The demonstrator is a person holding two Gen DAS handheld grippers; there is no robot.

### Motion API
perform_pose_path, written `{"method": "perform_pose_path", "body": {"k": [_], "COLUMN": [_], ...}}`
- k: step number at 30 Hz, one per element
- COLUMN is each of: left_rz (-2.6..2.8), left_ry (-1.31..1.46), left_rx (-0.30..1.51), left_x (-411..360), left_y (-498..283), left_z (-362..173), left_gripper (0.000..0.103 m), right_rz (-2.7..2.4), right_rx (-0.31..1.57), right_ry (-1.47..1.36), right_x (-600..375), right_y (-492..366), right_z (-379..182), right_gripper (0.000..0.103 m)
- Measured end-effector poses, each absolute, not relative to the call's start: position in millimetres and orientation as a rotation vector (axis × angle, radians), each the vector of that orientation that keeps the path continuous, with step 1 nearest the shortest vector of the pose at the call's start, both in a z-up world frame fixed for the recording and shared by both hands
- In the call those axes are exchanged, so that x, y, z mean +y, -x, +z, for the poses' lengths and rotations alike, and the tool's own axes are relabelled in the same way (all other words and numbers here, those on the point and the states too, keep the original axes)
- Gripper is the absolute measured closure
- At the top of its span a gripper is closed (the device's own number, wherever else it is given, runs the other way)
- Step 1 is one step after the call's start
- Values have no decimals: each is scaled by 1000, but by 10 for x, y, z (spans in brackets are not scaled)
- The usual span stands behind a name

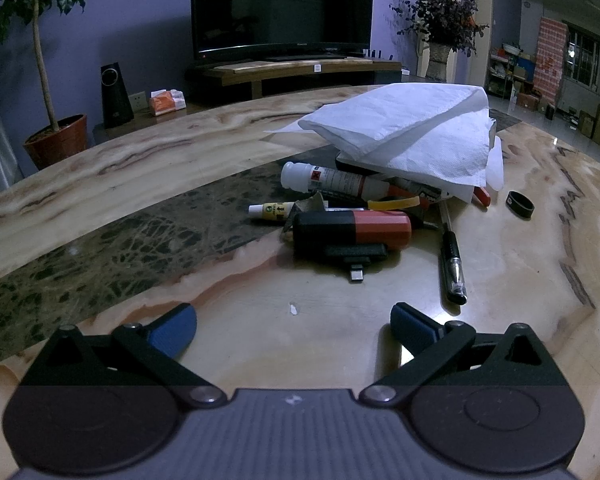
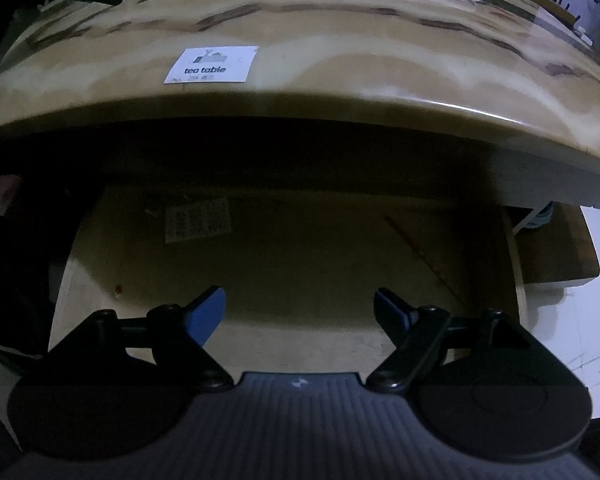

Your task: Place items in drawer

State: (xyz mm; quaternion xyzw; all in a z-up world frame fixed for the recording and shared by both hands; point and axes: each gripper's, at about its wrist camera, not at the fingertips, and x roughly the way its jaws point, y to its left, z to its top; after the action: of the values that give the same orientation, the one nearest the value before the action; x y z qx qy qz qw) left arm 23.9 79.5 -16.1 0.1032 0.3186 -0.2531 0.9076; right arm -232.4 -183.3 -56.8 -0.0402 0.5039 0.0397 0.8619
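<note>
A heap of small items lies on the marble tea table (image 1: 140, 168): a black-and-red case (image 1: 352, 228), a white glue bottle (image 1: 332, 178), a small tube (image 1: 270, 211), a black pen (image 1: 452, 264), a black ring (image 1: 520, 204), with white tissue (image 1: 404, 128) draped over the back of it. My left gripper (image 1: 294, 326) hovers open just short of the heap, holding nothing. In the right wrist view, the right gripper (image 2: 298, 312) points down, open and empty, over the pulled-out drawer (image 2: 284, 256) under the table edge. The drawer's floor is dim; a paper label (image 2: 198, 220) lies at its back.
A "tea table" sticker (image 2: 212, 65) sits near the table's front edge. Behind the table stand a TV (image 1: 282, 4), a potted tree (image 1: 52, 136), a speaker (image 1: 116, 94) and a tissue box (image 1: 166, 102). White floor (image 2: 592, 320) shows right of the drawer.
</note>
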Motion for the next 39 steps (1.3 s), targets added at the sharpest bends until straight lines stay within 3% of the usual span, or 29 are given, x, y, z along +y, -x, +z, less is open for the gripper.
{"method": "perform_pose_path", "body": {"k": [27,39], "left_rz": [-522,-522], "left_ry": [-213,-213], "left_rx": [658,657], "left_x": [795,795], "left_y": [-239,-239], "left_z": [-162,-162], "left_gripper": [0,0], "right_rz": [117,176], "right_rx": [1067,900], "right_ry": [123,-26], "right_x": [-1744,-1937], "right_y": [2288,2314], "right_z": [-679,-337], "right_gripper": [20,22]}}
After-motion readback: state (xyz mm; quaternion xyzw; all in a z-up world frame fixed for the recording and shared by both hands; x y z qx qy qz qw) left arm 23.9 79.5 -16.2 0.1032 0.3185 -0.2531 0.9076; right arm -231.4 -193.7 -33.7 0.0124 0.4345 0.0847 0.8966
